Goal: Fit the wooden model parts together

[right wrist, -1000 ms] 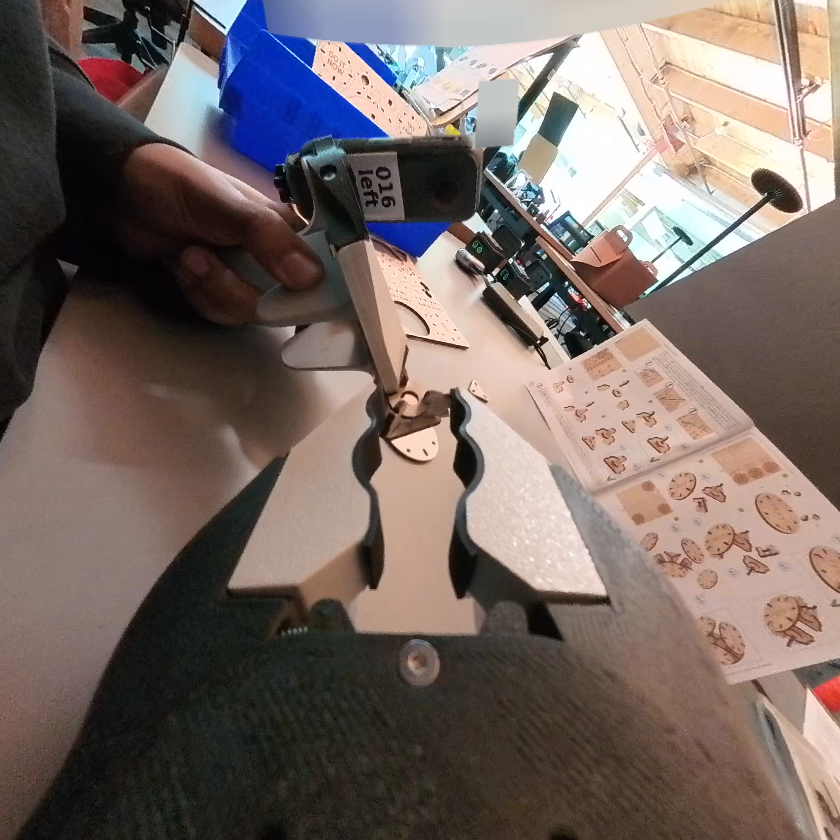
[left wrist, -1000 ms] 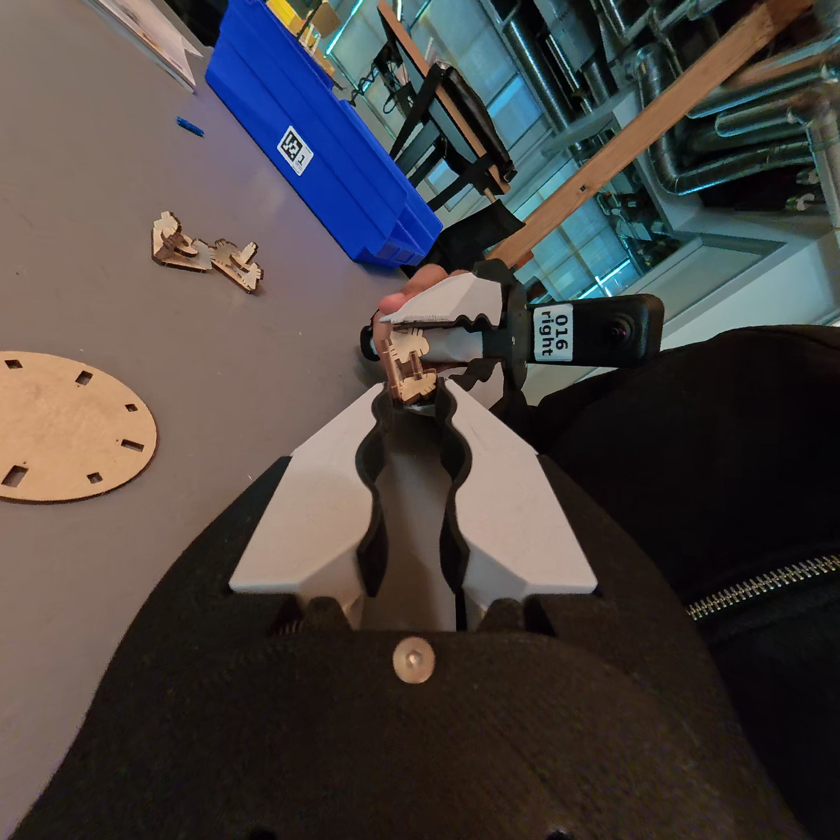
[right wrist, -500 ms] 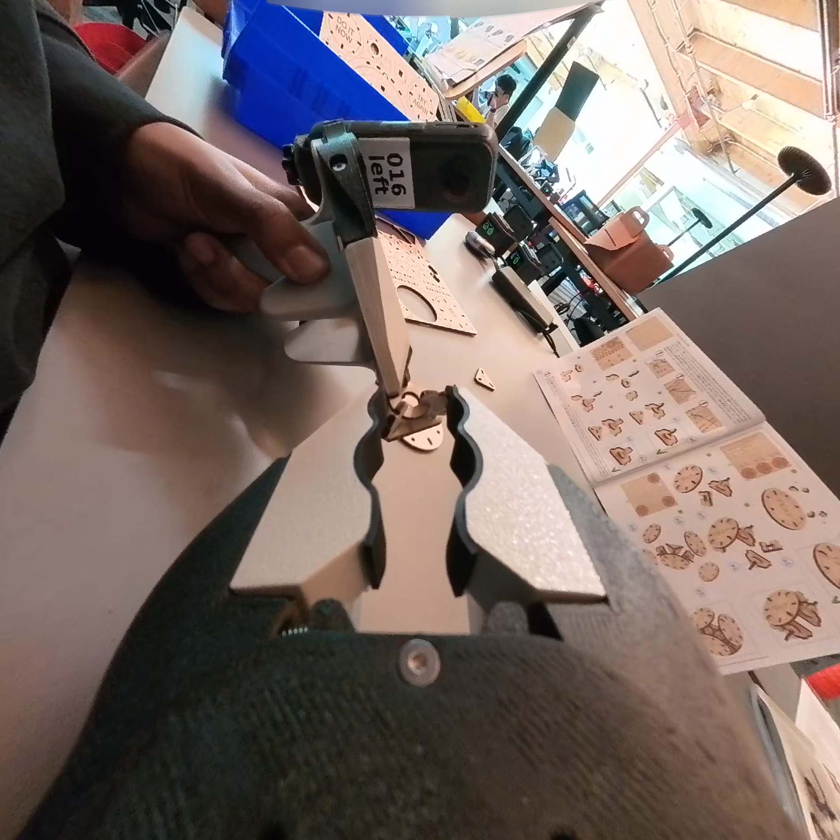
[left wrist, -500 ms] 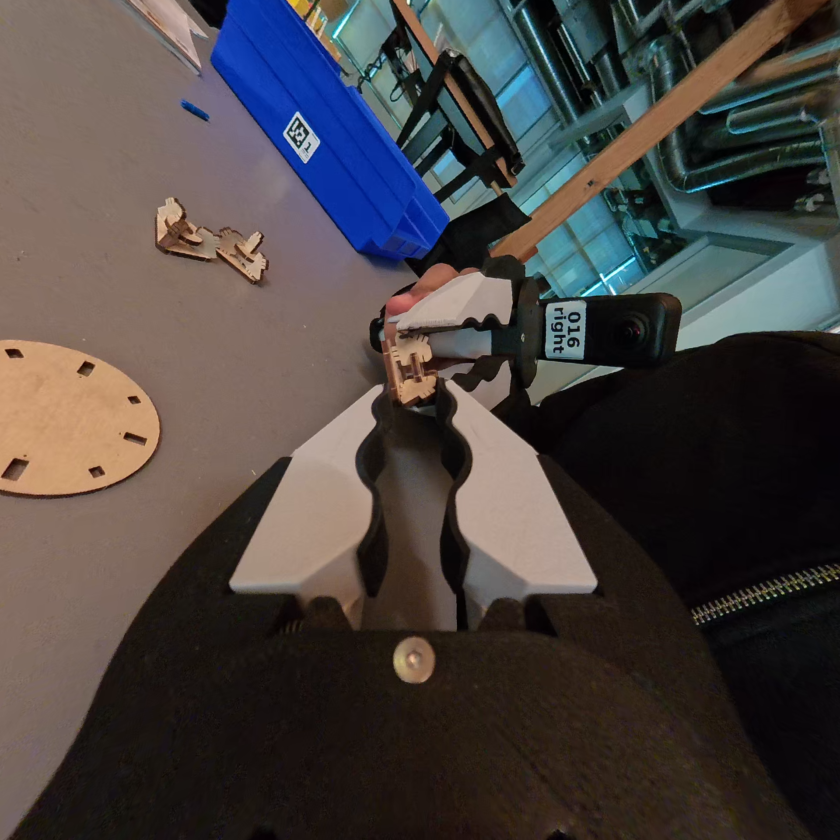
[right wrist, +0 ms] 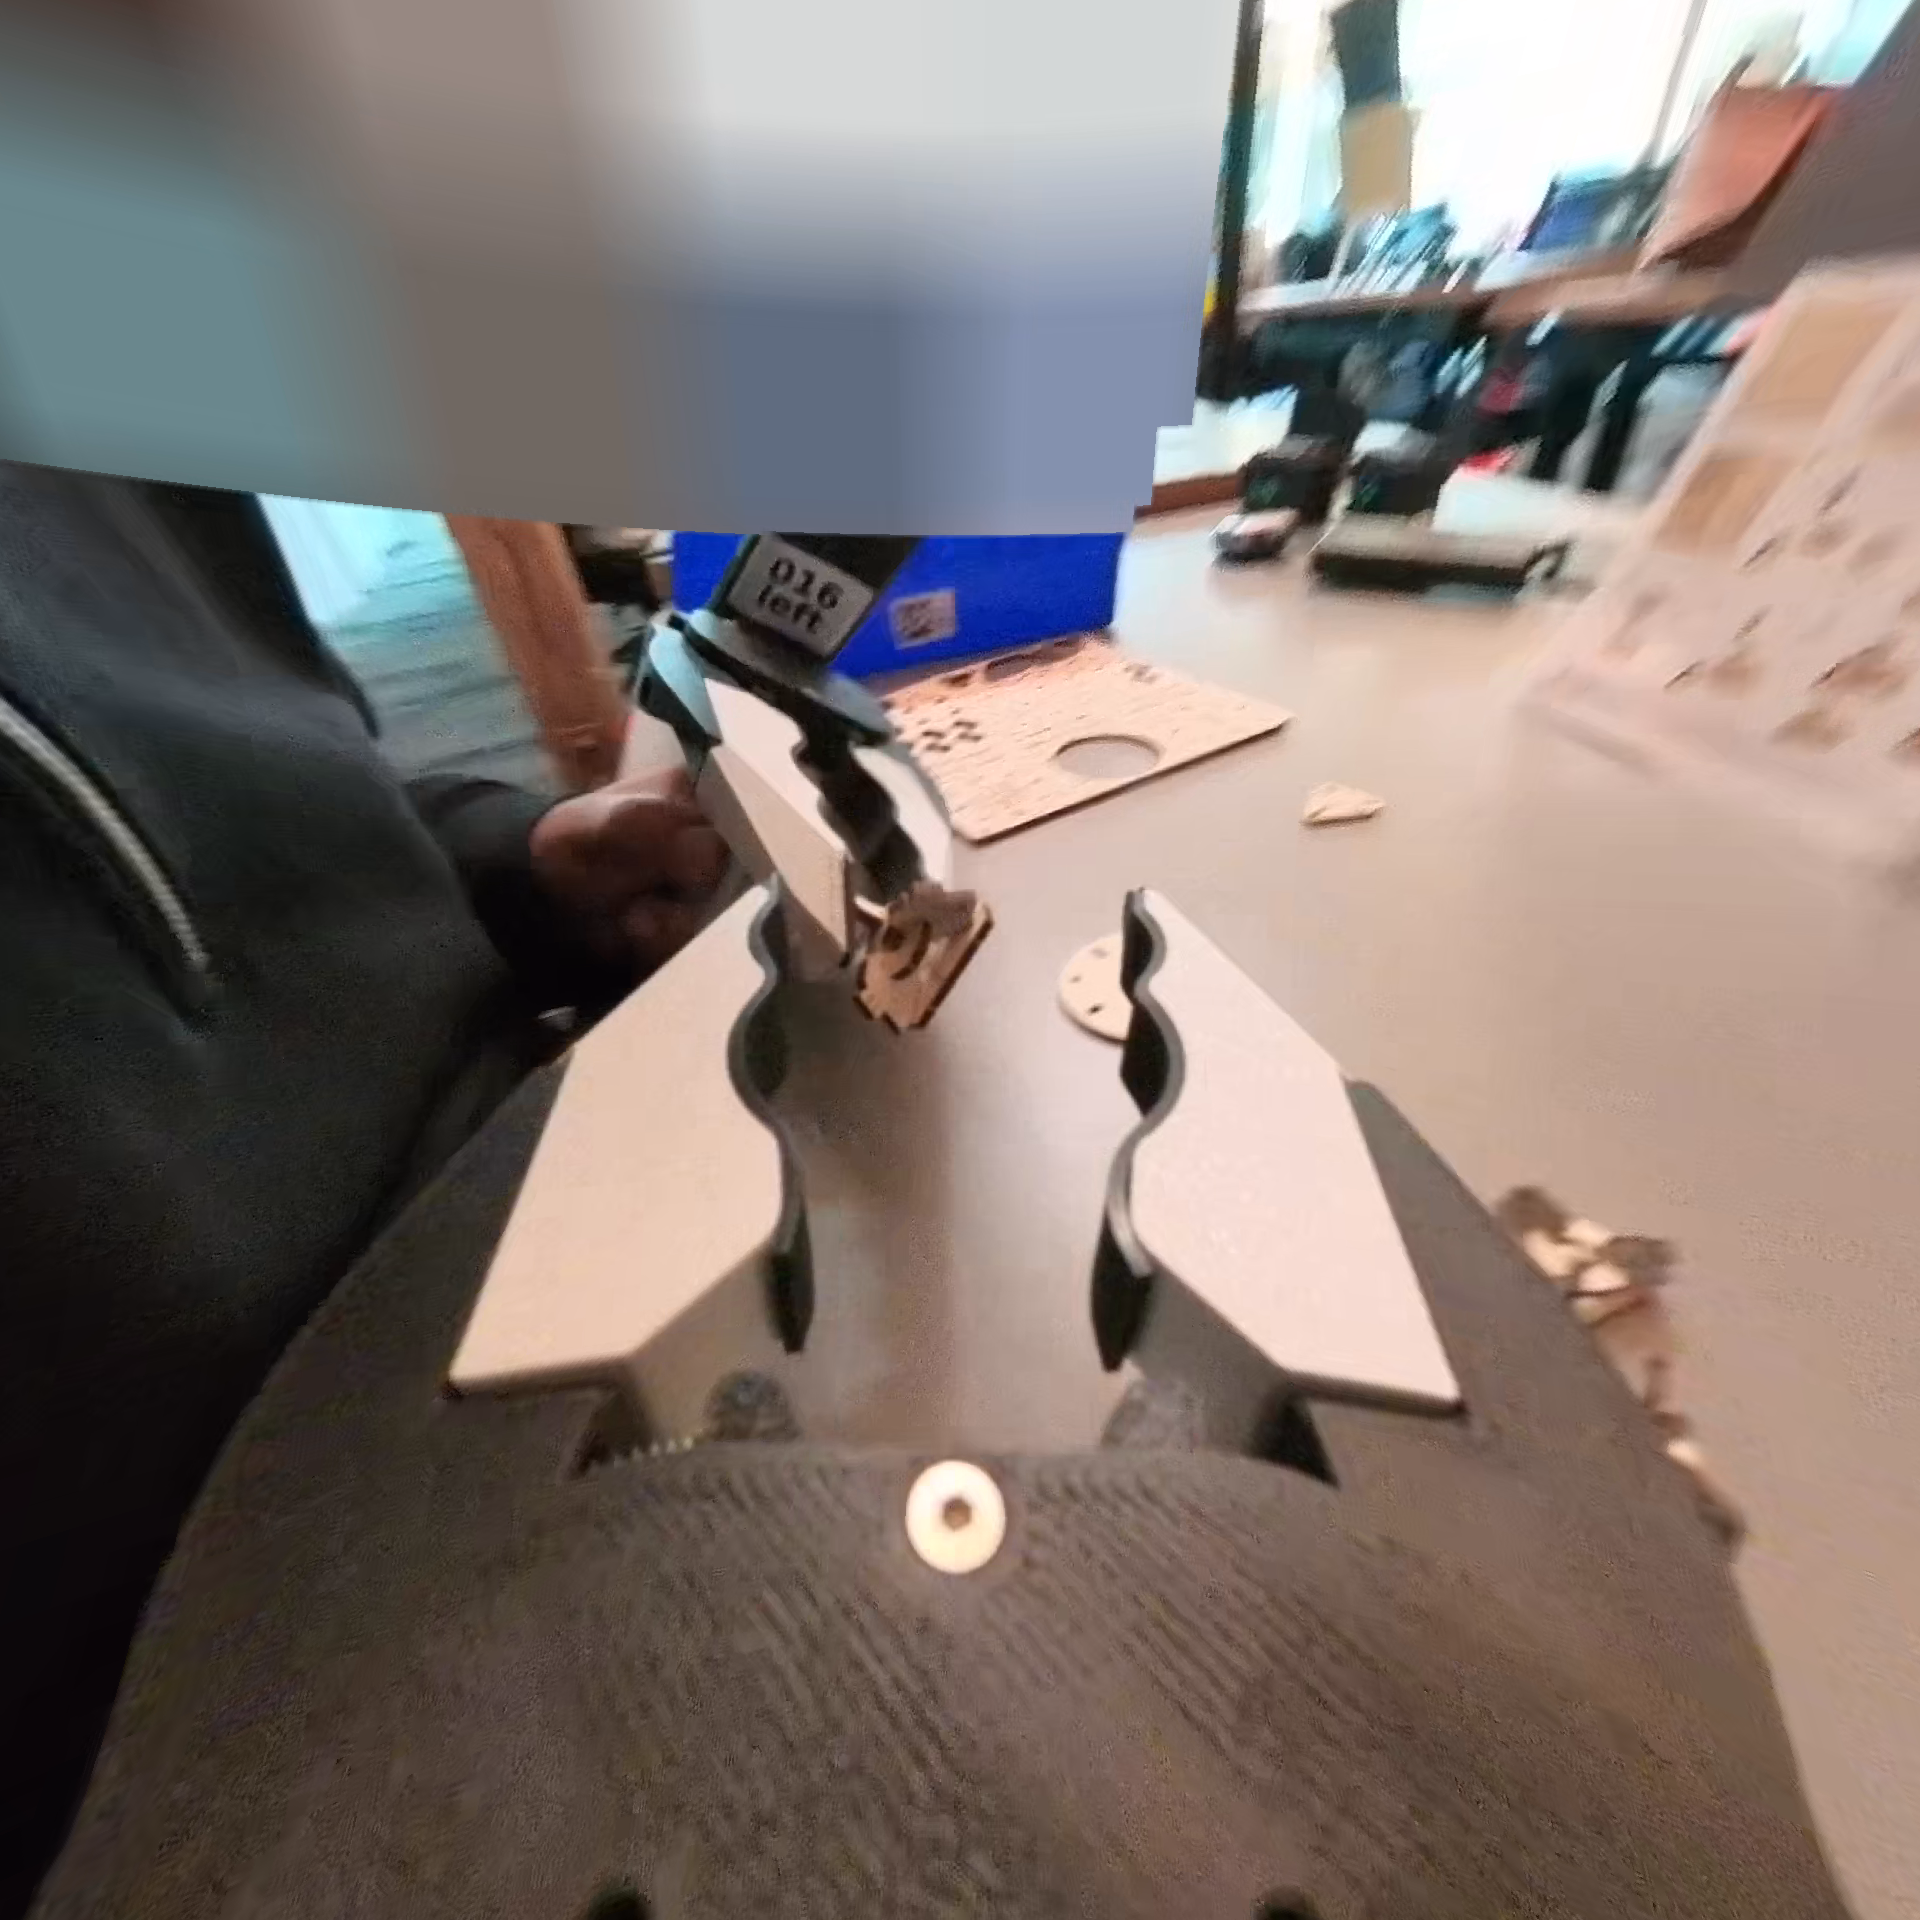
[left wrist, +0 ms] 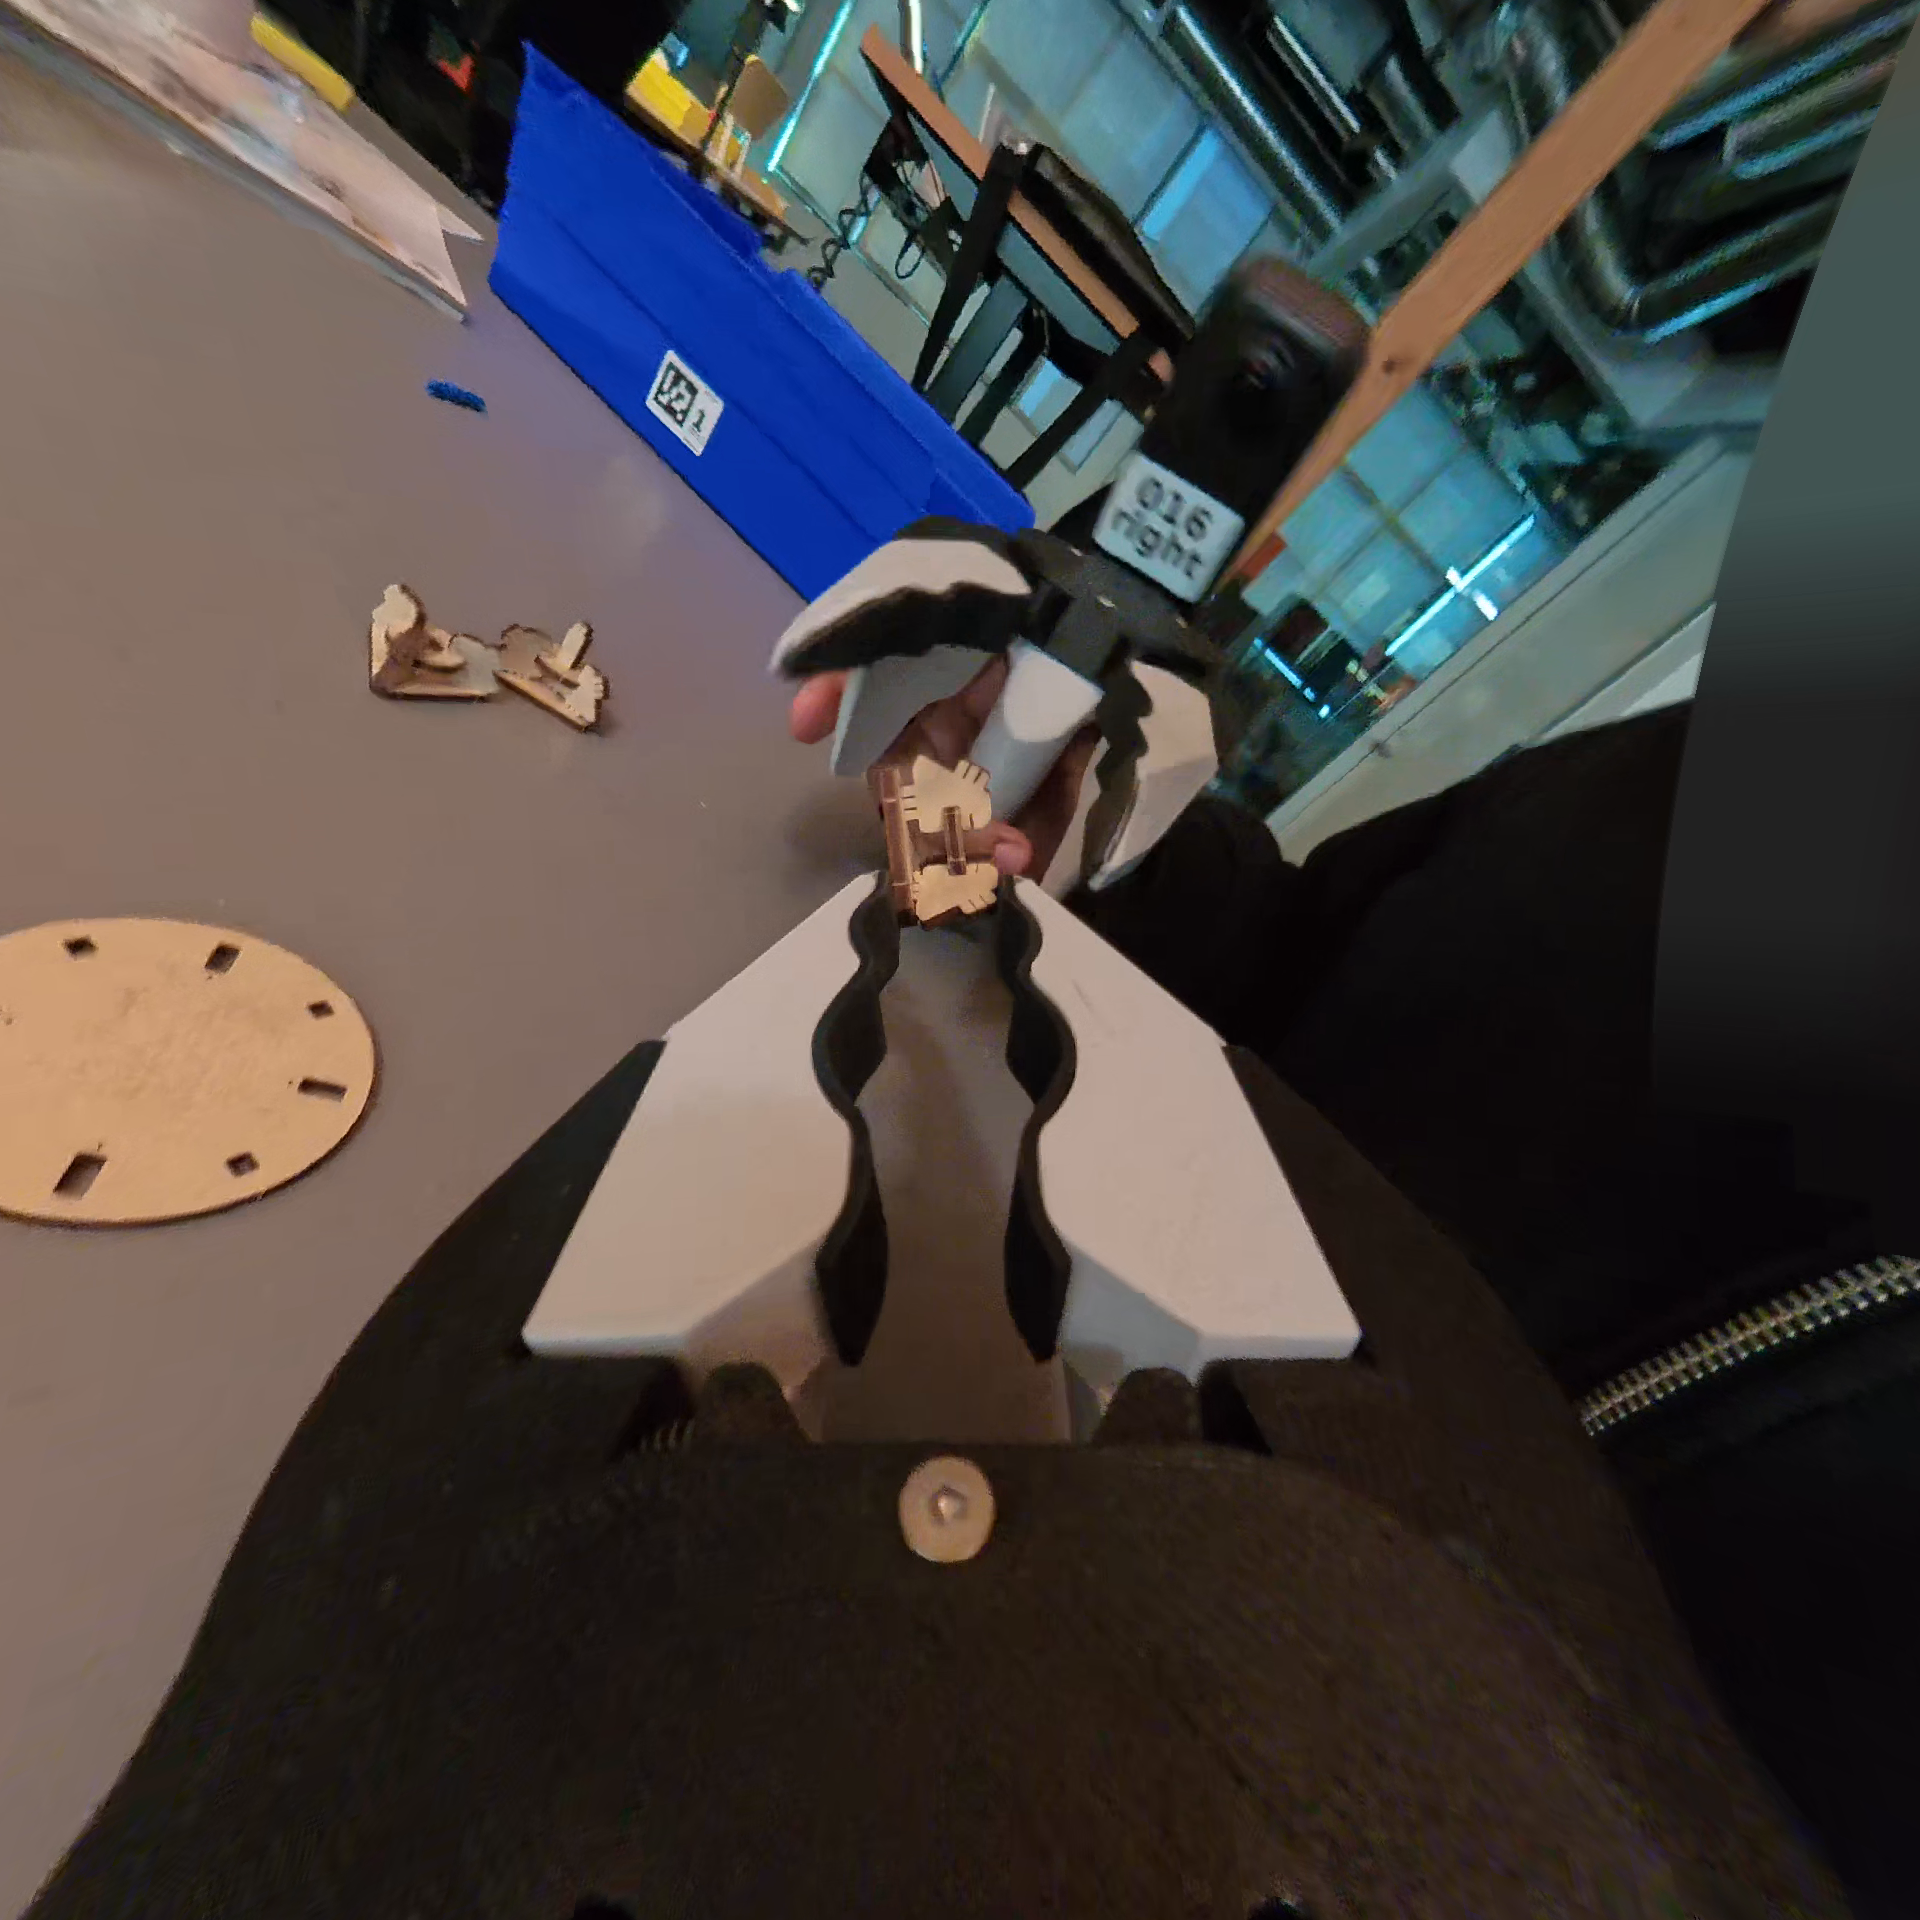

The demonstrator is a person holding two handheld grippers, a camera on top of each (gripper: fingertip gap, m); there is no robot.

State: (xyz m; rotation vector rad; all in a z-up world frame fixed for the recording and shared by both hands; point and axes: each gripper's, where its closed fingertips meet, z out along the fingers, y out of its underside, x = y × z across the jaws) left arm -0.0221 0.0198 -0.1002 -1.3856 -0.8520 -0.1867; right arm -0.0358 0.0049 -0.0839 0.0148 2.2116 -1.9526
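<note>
My left gripper (left wrist: 940, 909) is shut on a small wooden assembly (left wrist: 935, 842) of slotted plywood pieces and holds it above the grey table (left wrist: 312, 810). The same assembly (right wrist: 920, 961) shows in the right wrist view at the tips of the left gripper (right wrist: 883, 925). My right gripper (right wrist: 951, 914) is open wide and empty, its fingers (right wrist: 1153, 935) standing apart from the assembly. In the left wrist view the right gripper (left wrist: 935, 686) hangs just beyond the assembly with its fingers spread.
A round wooden disc with slots (left wrist: 156, 1070) lies on the table at the left, also in the right wrist view (right wrist: 1091, 982). Two small wooden assemblies (left wrist: 478, 660), a blue bin (left wrist: 727, 416), a punched plywood sheet (right wrist: 1081, 727) and an instruction sheet (right wrist: 1766, 603) lie around. The tips of both grippers are at nearly the same place.
My right gripper has opened and let go of the wooden assembly, then drawn back and turned. My left gripper keeps hold of the assembly.
</note>
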